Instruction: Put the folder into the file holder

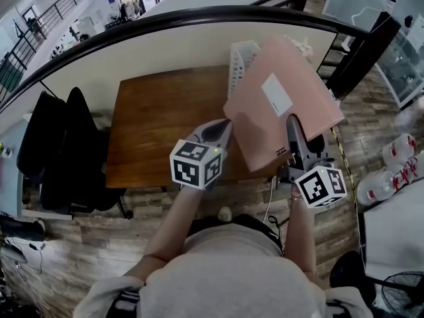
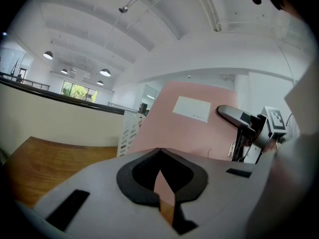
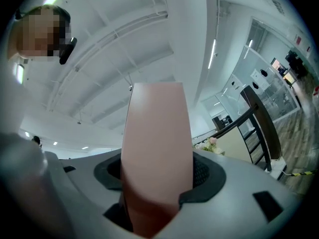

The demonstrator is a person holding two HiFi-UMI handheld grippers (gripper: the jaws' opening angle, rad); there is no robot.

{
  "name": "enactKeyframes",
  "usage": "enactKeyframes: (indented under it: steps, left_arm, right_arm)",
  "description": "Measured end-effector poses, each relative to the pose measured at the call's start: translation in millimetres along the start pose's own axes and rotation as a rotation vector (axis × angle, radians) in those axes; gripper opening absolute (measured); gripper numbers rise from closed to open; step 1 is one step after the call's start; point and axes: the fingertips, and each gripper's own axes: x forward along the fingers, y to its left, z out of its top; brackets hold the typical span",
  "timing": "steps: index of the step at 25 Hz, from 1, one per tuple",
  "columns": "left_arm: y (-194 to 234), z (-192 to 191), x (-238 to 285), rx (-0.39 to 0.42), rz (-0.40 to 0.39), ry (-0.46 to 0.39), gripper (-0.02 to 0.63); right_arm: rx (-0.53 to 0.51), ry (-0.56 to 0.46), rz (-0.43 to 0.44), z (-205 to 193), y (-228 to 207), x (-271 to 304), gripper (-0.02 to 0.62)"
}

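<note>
Two grippers are on the job, and from my head I see both of them low in front of me. The pink folder [image 1: 285, 105] is up in the air over the far right part of the brown table [image 1: 152, 131]. Its flat face with the white label looks up at me. One corner points away from me and one points back at me, so it sits like a tilted diamond. I think its long way runs on a slant from near my left gripper [image 1: 224, 130] up to the far right, but the bendy lens makes that hard to tell. My right gripper [image 1: 293, 126] is on the edge nearest me. The white file holder [image 1: 242, 58] stands at the far edge of the table, half hidden behind the folder. From my left gripper view, the jaws are pressed together with a thin pink strip between them, so I think they pinch the folder's edge. The folder rises up past them and leans. From my right gripper view, the jaws hold a wide piece of the folder tight, and it goes straight up and away. What could go wrong? I cannot see the holder's slots, because the folder covers them, so I could miss the opening. The folder comes in corner first, so it could bump the rim and push the light holder toward the table's edge. My left pinch is small, so the folder could slip or bend there.
</note>
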Motion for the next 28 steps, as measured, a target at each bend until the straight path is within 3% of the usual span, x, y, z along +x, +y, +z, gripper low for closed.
enactKeyframes:
  steps: [4,16,28]
  left_arm:
    - [-7,6,17,-0.003,-0.012,-0.012,0.011]
    - [-15,9,51,0.004,-0.062,0.018,0.011]
    - [-7,23,76,0.015,-0.137,0.034,0.011]
  right_arm:
    - [0.027,-0.01,0.03,10,-10,1,0.29]
    - [0.035,-0.058,-0.025,31,-41,4,0.29]
    - [-0.086,-0.06,-0.067,48,-45,25,0.29]
